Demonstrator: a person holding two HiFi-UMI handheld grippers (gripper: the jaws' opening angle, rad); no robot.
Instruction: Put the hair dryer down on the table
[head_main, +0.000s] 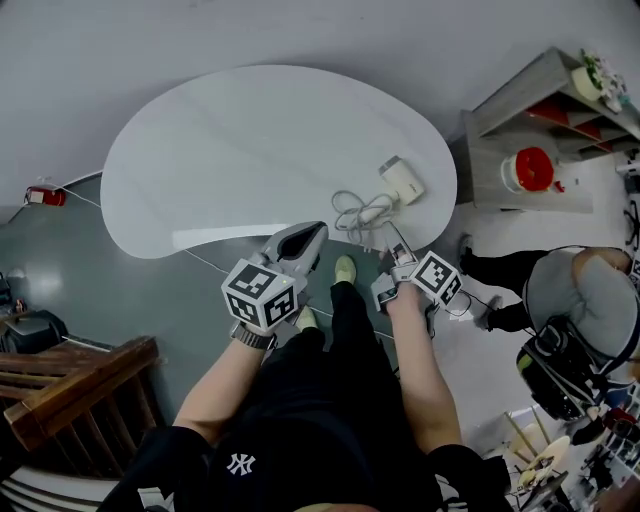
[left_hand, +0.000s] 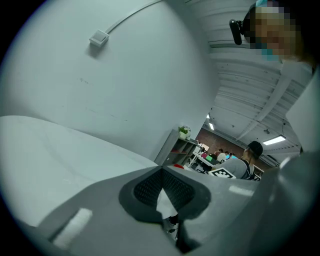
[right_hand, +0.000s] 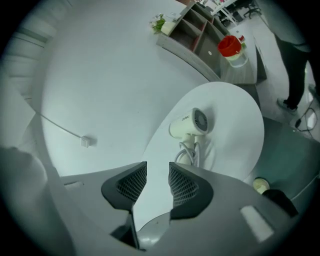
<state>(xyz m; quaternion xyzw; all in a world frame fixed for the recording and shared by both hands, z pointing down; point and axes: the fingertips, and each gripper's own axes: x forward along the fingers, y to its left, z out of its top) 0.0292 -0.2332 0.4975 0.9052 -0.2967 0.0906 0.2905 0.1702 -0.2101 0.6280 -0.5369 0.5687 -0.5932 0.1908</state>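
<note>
While hair dryer (head_main: 402, 180) lies on table (head_main: 200, 150), right gripper (head_main: 396, 252) near, jaws parted

Shelf (head_main: 515, 95) partly beyond right edge.

My left gripper (left_hand: 162, 172) is grey, its pads (left_hand: 147, 190) black with a fine mesh grain; my right gripper (right_hand: 157, 167) is coloured the same; each cube (head_main: 262, 292) bears black-and-white square markers; the dryer (right_hand: 189, 123) is cream with a grey grille; its cord (head_main: 360, 212) is white; the table (head_main: 230, 150) is pale white; the floor (head_main: 150, 290) is dark grey-green; my trousers (head_main: 340, 380) are black; the jar (head_main: 533, 168) is red.
</note>
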